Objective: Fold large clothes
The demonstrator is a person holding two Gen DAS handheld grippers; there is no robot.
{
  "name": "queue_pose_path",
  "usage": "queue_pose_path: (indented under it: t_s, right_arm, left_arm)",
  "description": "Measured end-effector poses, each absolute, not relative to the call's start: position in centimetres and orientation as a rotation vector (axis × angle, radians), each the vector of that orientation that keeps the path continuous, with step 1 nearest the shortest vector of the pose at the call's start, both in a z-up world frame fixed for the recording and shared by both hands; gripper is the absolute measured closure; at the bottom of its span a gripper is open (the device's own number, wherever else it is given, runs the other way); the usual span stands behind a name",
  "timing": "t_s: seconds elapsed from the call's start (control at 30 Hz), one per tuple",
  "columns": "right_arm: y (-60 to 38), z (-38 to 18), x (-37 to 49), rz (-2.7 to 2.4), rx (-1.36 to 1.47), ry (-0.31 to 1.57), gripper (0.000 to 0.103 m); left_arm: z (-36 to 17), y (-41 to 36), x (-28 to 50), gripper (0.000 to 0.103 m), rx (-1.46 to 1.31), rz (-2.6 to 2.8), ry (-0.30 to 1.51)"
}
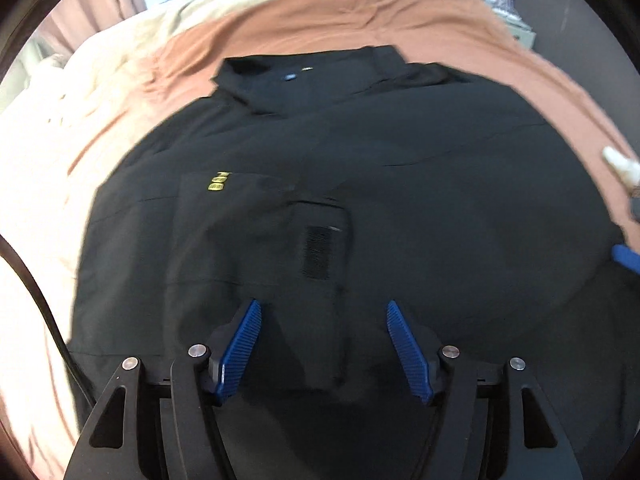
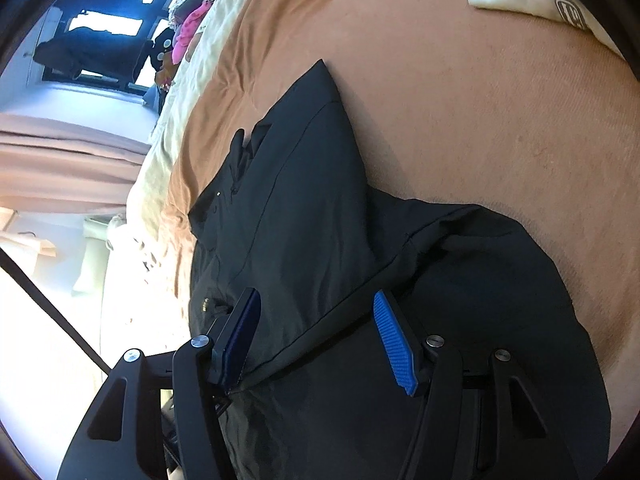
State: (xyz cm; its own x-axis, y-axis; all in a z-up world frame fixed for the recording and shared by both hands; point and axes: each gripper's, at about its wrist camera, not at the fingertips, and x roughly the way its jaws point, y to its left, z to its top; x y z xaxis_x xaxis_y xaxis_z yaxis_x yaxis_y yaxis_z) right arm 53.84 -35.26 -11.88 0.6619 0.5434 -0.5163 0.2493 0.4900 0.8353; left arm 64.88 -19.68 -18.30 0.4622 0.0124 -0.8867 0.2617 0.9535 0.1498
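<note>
The black jacket [image 1: 320, 200] lies flat on the brown blanket [image 1: 360, 20], collar away from the spread, empty left gripper [image 1: 324, 308] above its hem, while the right gripper [image 2: 316, 300], jaws apart, straddles a sleeve seam.

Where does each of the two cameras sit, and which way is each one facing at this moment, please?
Left wrist: on the left gripper, angled steeply down over the black jacket spread on the brown blanket; its two blue fingers stand apart over the cloth.
Right wrist: on the right gripper, rolled sideways, looking along the jacket toward a window; its fingers straddle a jacket fold.
Shared: jacket, blanket, cream bedding; a blue fingertip at the left view's right edge is probably the right gripper.
</note>
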Motion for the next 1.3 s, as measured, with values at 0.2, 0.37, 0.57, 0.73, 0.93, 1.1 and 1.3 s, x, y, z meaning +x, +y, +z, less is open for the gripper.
queue_pose_path:
  t_s: [0.2,0.37,0.57,0.73,0.93,1.1,1.3]
  right_arm:
    - [-35.4,-12.4,53.3,0.224,1.083,0.869,0.046]
    - [-35.5,-12.8,53.0,0.211,1.093,0.885,0.046]
    - [-35.3,-12.5,52.9,0.213,1.096,0.885,0.046]
    - [-34.4,-12.3,52.7,0.219,1.098,0.887,0.046]
    - [-33.0,-12.4,53.4,0.220,1.077,0.899,0.046]
    - [-32.6,-12.4,53.8,0.211,1.070,0.904,0.046]
    - [-32.5,-10.8,53.5,0.195,1.065,0.898,0.046]
  left_arm:
    - [-18.0,-17.0,65.5,0.044,0.355,-0.071,1.087]
    - [-15.5,-13.0,65.5,0.067,0.327,-0.003,1.065]
    - [-12.1,-7.3,65.7,0.079,0.320,0.087,1.015]
    - [-10.6,-2.5,65.0,0.079,0.313,0.148,1.017]
    - [-11.7,0.1,64.0,0.078,0.186,0.102,1.063]
    - [-15.5,-1.1,64.7,0.078,0.170,0.050,1.115]
    - [-18.4,-0.2,65.4,0.071,0.128,0.098,1.091]
